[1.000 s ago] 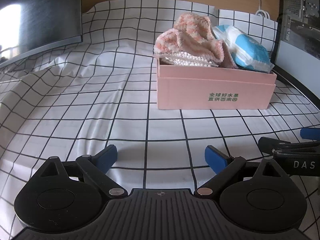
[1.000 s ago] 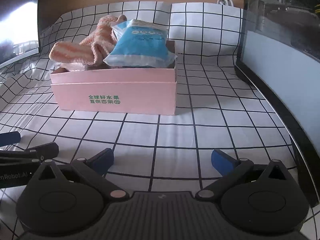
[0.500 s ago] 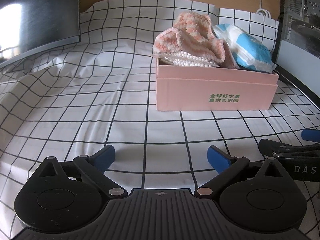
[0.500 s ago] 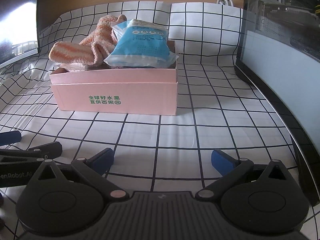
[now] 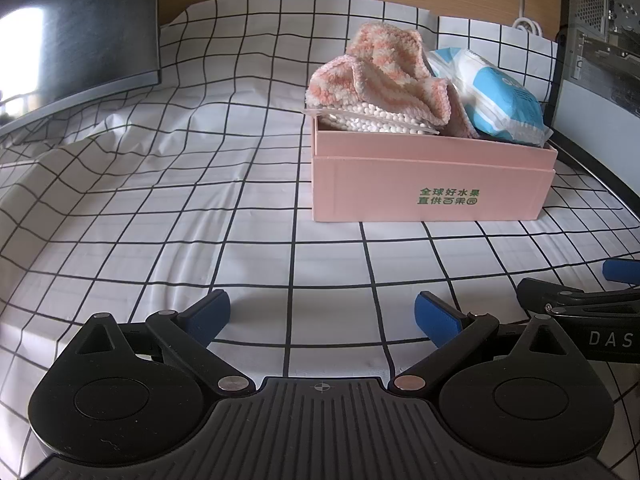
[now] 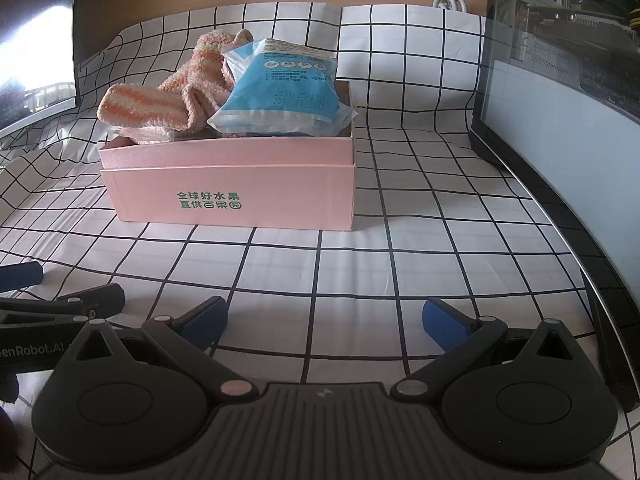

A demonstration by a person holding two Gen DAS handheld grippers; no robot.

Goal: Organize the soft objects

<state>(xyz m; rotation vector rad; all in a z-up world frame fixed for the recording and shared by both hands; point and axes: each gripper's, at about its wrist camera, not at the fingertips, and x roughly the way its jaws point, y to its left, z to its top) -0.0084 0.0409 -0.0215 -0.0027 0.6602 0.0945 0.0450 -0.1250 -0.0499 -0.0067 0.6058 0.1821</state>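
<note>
A pink box (image 5: 432, 184) with green lettering stands on the checked cloth; it also shows in the right wrist view (image 6: 232, 192). In it lie a fluffy pink-and-white cloth (image 5: 380, 76) (image 6: 160, 108), a clear bag of white beads (image 5: 376, 122) and a blue-and-white soft pack (image 5: 500, 100) (image 6: 284, 92). My left gripper (image 5: 322, 314) is open and empty, low over the cloth, well in front of the box. My right gripper (image 6: 324, 318) is open and empty, beside the left one.
A black-and-white checked cloth (image 5: 160, 208) covers the table, rumpled at the left. A dark monitor (image 5: 72, 32) stands at the back left. A computer case (image 6: 560, 40) stands along the right. A white cable (image 6: 448, 0) lies at the back wall.
Both grippers have drifted slightly, still open and empty. The box and its contents have not moved.
</note>
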